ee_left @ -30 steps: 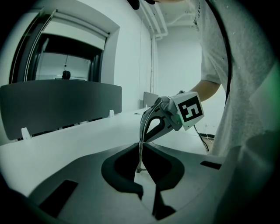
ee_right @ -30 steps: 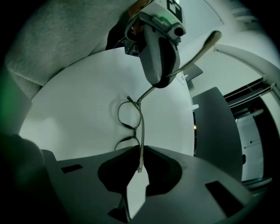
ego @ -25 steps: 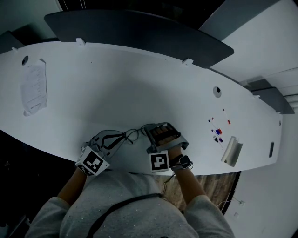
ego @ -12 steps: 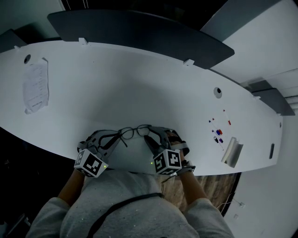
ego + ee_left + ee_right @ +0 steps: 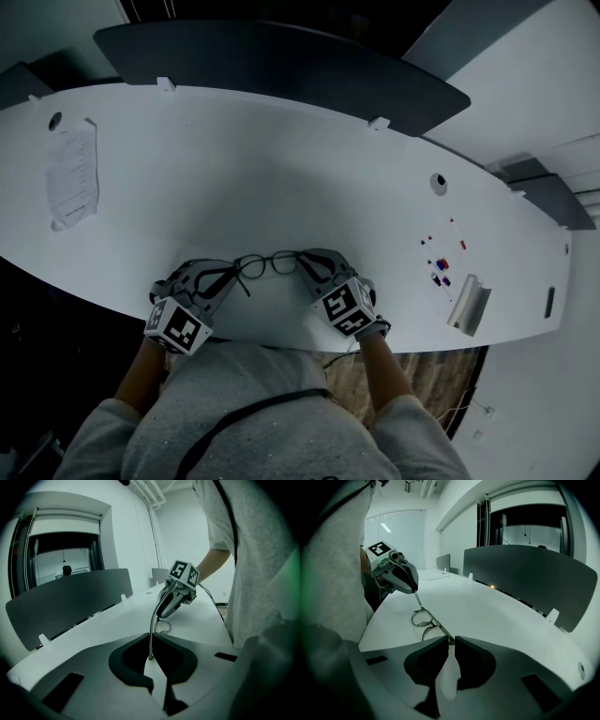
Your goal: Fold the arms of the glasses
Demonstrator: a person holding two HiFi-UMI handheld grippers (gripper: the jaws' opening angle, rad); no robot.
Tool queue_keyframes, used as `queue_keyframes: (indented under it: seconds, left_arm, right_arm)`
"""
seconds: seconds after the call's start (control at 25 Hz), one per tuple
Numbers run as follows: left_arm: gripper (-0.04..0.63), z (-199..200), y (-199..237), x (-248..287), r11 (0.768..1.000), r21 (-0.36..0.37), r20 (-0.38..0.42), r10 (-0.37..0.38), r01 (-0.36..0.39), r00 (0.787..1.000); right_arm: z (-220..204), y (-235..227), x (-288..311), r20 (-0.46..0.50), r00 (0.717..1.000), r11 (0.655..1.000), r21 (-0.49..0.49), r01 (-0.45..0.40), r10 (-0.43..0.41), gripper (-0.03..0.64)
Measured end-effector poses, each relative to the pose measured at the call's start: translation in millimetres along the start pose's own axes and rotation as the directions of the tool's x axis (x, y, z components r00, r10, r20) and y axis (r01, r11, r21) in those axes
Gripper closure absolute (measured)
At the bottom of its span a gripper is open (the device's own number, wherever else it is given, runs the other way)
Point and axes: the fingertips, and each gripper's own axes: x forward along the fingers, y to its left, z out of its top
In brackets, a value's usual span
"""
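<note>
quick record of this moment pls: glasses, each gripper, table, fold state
glasses: thin dark frame, held at both ends
left gripper: shut on the tip of one arm
right gripper: jaws have just been closing, now shut on the frame's other end
table: white, curved; paper sheet far left
fold: arm at left gripper not yet folded

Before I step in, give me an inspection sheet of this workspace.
Surface: white curved table with two round holes in it.
Job's things: glasses at the near edge, arms unfolded, one arm in each gripper.
Clutter: paper sheet far left; small coloured bits and a pale tray-like piece at the right.
Grippers: left gripper shut on one arm's tip; right gripper has just been closing its jaws, which now pinch the other arm.
Cables: thin cable trailing from the right gripper.
Surroundings: dark divider panel behind the table.
</note>
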Motion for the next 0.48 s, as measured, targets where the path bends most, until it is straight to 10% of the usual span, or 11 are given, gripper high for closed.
queue_keyframes:
  seconds: [0.48]
  left_arm:
    - [0.563,-0.8,2.1,18.9,0.997,-0.010,-0.107,0.071,-0.072,0.992]
  right_arm:
    - [3.5,21.7,-4.6,0.003,0.997,0.993,-0.090,-0.078,0.078,0.572]
